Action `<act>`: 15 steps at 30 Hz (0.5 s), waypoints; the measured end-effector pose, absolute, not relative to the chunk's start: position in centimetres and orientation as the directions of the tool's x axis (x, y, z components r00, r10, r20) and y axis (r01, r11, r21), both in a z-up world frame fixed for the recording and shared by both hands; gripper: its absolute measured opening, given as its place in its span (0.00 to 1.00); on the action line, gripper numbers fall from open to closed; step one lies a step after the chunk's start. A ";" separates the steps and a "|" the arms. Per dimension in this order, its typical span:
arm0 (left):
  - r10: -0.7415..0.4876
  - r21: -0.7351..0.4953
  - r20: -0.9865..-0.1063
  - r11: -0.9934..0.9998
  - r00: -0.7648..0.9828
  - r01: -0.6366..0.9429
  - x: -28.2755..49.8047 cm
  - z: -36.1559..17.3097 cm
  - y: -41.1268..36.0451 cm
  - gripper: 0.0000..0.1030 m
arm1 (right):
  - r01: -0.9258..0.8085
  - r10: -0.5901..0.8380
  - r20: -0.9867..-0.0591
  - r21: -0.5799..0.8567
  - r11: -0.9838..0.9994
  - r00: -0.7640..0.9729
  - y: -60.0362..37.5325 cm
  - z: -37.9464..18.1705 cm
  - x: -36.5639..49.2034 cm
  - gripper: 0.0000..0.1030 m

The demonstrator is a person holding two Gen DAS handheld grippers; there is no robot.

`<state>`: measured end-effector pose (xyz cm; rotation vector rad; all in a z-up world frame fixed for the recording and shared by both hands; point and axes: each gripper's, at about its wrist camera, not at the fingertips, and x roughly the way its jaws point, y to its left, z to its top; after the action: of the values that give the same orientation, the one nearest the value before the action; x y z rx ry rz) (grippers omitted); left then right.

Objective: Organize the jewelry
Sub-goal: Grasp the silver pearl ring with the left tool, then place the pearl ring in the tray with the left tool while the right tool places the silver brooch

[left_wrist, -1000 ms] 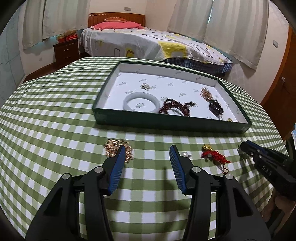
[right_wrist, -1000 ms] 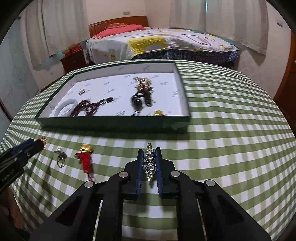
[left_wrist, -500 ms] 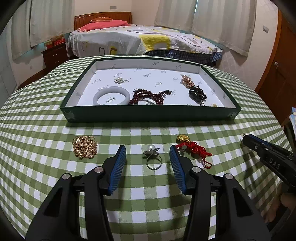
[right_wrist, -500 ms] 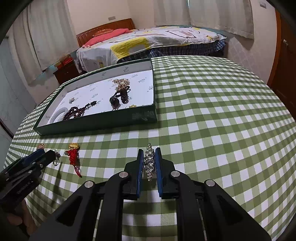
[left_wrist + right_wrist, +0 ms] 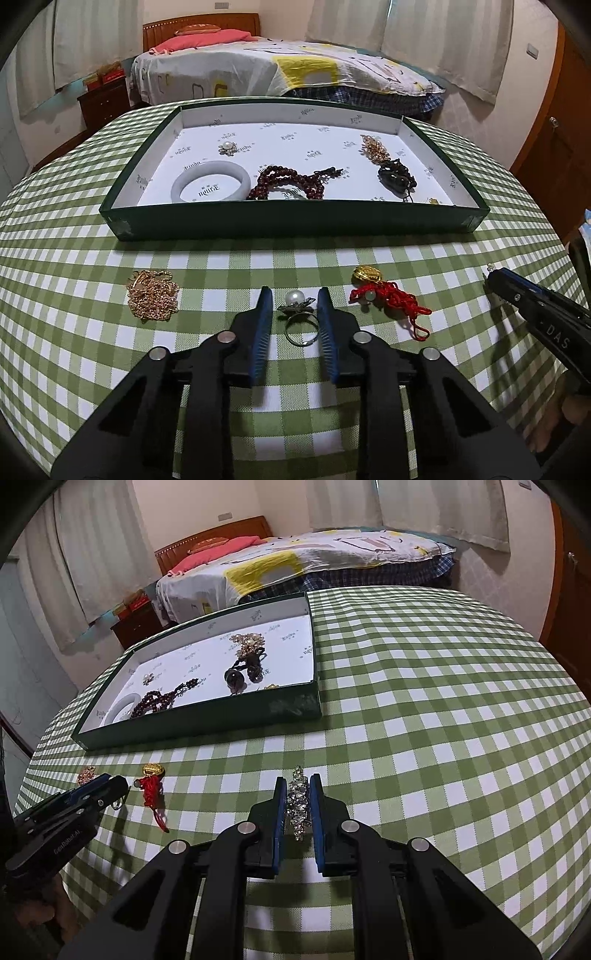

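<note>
— So what lay around the pearl ring (image 5: 298, 314) on the checked surface (image 5: 74, 236)?

— A gold chain (image 5: 152, 298) to its left, a red tassel charm (image 5: 388, 299) to its right, and the green tray (image 5: 295, 221) beyond, with its near wall standing between the ring and the bangle (image 5: 208, 181) and dark beads (image 5: 291, 181) inside.

— And the ring itself?

— A thin silver band, a leafy mount, one white pearl on top. The left tool (image 5: 293, 317) had just been closing; its blue pads stood close on either side of the ring, though I could not tell whether they pressed it.

— The other view?

— Only there did the right tool (image 5: 298, 805) show its load: pads clamped on a rhinestone clip (image 5: 297, 805), above bare cloth.
</note>
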<state>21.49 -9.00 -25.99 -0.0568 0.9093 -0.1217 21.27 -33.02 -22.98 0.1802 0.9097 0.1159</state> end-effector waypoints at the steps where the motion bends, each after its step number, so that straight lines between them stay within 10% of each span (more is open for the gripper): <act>1: -0.132 -0.102 -0.783 0.991 0.607 0.084 21.5 -26.0 -9.0 0.21 | -0.024 0.175 -0.773 0.203 0.979 0.609 -32.9 -23.0 21.3 0.13; 15: -0.148 -0.114 -0.782 0.989 0.606 0.095 21.5 -26.0 -9.0 0.20 | -0.024 0.172 -0.774 0.199 0.980 0.609 -32.8 -23.1 21.2 0.13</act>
<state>21.51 -9.03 -26.00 -0.0627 0.9092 -0.1404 21.24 -32.85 -23.11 0.1752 0.9104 0.1137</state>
